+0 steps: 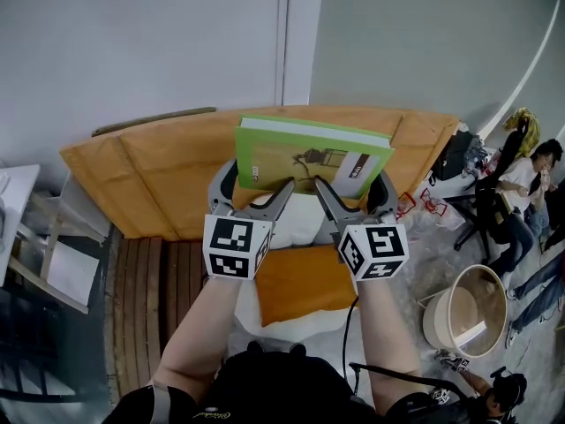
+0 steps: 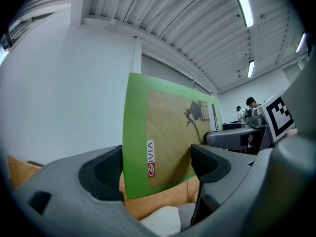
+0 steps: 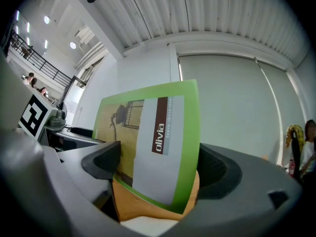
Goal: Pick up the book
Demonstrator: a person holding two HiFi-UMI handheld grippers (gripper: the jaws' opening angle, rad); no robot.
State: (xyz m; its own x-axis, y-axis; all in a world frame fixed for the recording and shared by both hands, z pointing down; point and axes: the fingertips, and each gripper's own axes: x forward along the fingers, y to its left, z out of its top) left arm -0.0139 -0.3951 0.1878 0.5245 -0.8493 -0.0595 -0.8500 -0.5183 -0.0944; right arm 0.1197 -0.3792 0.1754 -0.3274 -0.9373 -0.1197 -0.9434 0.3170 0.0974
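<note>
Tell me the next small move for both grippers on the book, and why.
Probably raise both grippers together a little, fingers shut. The green book is up above the orange cushion, with the left gripper and the right gripper each clamped on its lower edge. Its right end looks slightly lower, so level it while lifting.

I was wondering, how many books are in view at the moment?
1. The green book is held up between the left gripper and the right gripper; no other book shows.

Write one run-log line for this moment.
book: held in air | left gripper: shut on book | right gripper: shut on book
</note>
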